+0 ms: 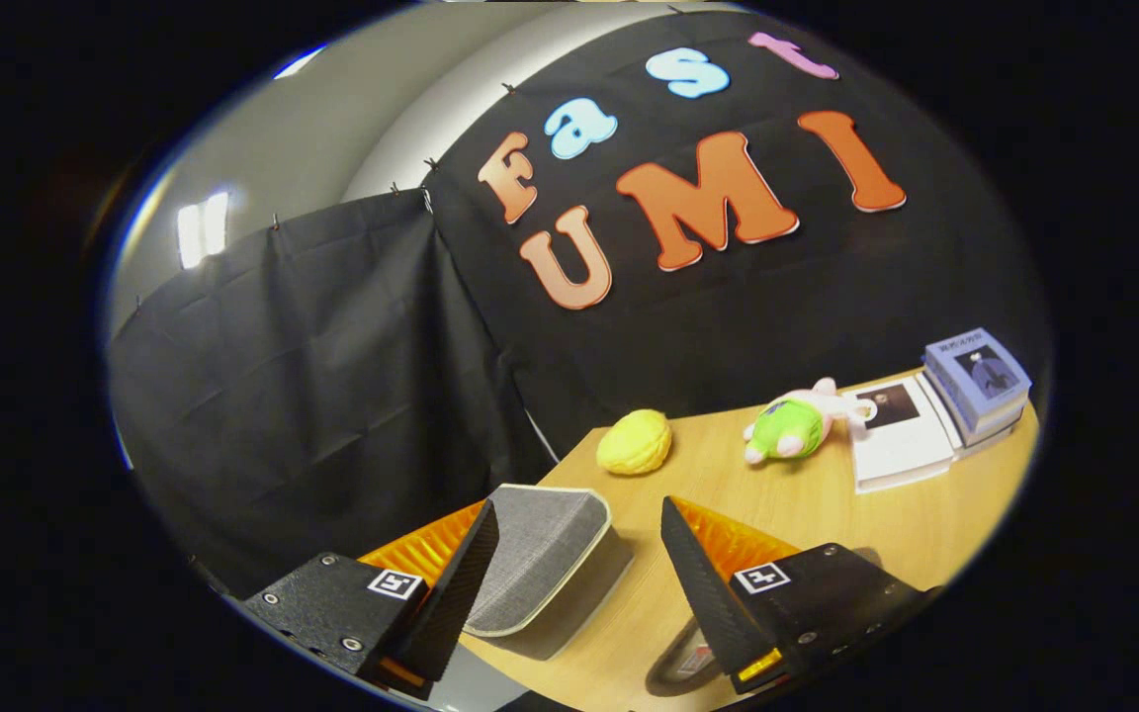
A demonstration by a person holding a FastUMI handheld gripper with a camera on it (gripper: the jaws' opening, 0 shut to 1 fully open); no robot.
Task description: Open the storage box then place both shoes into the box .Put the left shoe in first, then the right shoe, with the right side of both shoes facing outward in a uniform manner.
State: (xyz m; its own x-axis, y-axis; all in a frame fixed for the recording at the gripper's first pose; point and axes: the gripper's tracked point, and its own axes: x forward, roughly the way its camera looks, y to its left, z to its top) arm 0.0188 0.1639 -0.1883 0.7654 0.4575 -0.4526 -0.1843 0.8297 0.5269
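Gripper [579,554] gapes empty above the table [827,504], grey box [540,569] (lid seemingly still on) at lower centre between its fingers, so opening looks pending and the next move means descending onto that lid.

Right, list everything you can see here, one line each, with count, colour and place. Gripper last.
Table: one, light wood, under all the items.
Grey fabric-topped item: one, grey with a pale rim, on the table's near corner between the fingers, close to one of them; what it is I cannot tell.
Yellow toy: one, yellow, lumpy and rounded, on the table beyond the fingers.
Plush toy: one, green and pink, lying beside the books, beyond the fingers.
Books: two, a blue-grey one partly overlapping a white one, at the table's far side.
Black cloth: booth wall behind the table.
Gripper: one, fingers spread apart, holding nothing.
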